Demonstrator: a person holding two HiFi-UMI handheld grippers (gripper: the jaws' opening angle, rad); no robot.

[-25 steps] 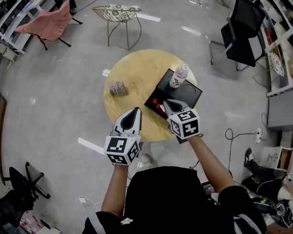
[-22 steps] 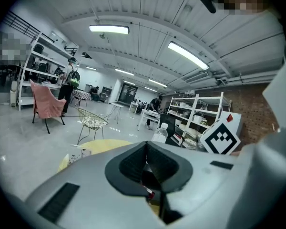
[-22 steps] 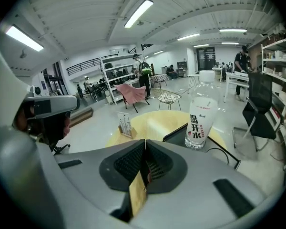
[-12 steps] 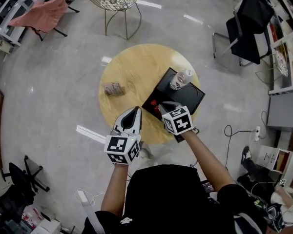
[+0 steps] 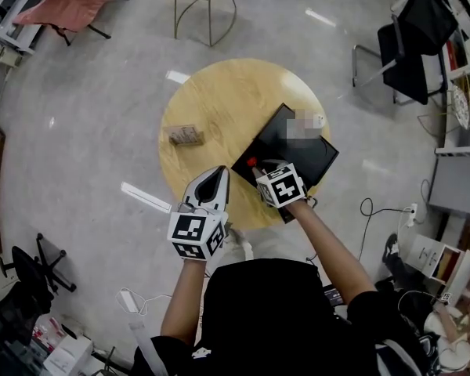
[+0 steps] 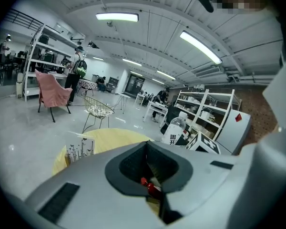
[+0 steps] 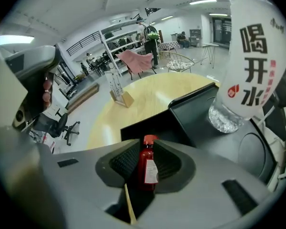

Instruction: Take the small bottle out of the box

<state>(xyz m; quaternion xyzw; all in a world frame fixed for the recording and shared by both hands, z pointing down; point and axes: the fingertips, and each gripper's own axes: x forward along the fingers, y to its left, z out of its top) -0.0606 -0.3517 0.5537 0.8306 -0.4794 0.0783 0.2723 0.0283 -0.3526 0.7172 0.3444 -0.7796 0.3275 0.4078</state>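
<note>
Small bottle point(image 7: 148, 171) is stood upright, red cap uppermost, at the near edge of the black box point(image 5: 298, 159), between the opening jaws of the right gripper point(image 7: 148, 149). Only its cap is seen from the head view. The left gripper point(image 6: 148, 144) is held closed and empty.

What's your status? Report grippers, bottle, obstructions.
Left gripper shut, empty, left of the box. Right gripper jaws opening, small bottle upright between them. Water bottle stands farther back, apart from it.
</note>
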